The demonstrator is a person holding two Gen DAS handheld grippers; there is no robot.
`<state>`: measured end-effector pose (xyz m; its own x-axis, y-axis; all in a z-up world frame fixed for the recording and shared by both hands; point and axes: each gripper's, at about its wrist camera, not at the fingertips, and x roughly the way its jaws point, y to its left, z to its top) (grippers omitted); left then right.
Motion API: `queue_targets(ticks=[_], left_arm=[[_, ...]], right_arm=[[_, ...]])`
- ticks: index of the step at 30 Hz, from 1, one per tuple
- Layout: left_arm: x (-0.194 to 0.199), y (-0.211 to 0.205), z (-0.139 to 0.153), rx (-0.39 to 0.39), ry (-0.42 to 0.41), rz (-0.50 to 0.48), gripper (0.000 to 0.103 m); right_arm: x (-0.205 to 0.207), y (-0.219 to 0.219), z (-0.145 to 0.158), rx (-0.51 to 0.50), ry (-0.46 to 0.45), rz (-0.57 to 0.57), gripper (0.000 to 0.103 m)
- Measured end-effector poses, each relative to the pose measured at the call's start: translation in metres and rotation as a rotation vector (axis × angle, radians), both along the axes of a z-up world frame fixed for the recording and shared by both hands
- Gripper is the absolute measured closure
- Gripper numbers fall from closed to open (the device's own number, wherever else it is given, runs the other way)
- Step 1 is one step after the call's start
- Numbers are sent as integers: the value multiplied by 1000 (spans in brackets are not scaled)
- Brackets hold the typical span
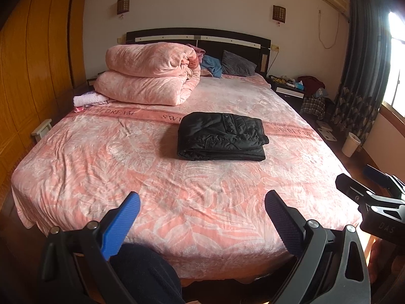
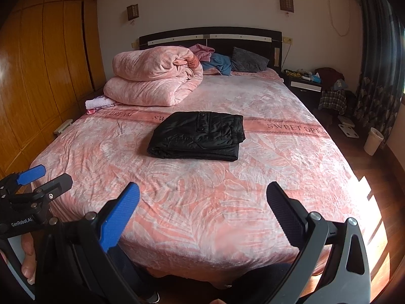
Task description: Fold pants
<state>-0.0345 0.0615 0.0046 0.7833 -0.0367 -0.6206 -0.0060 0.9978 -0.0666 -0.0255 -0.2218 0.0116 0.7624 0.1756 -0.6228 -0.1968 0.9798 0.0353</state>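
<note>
pants (image 1: 221,135): black
bed sheet (image 1: 157,177): pink, white leaf print
quilt (image 1: 149,73): pink
wardrobe (image 2: 43,58): orange-brown wood

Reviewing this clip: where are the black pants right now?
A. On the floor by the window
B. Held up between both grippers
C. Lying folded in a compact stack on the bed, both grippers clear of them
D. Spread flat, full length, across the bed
C: the black pants lie as a layered rectangle on the bed, while the left gripper and right gripper are open and empty at the foot.
</note>
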Motion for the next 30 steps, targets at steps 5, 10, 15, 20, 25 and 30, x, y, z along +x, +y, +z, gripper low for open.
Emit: queue_targets(ticks=[5, 10, 15, 20, 25, 30], left_arm=[[6, -1, -2, 9, 0, 3, 4], [10, 1, 0, 14, -31, 14, 4], [11, 1, 0, 11, -40, 17, 4], [10, 1, 0, 11, -37, 12, 4], [11, 6, 1, -33, -21, 15, 4], [10, 9, 4, -25, -27, 23, 4]], right_arm=[[6, 2, -4, 0, 11, 2, 3], [10, 1, -6, 4, 18, 1, 3], [10, 0, -6, 3, 19, 2, 3], [10, 0, -6, 6, 17, 1, 3], [11, 2, -9, 5, 16, 1, 3], [11, 2, -9, 6, 14, 1, 3]])
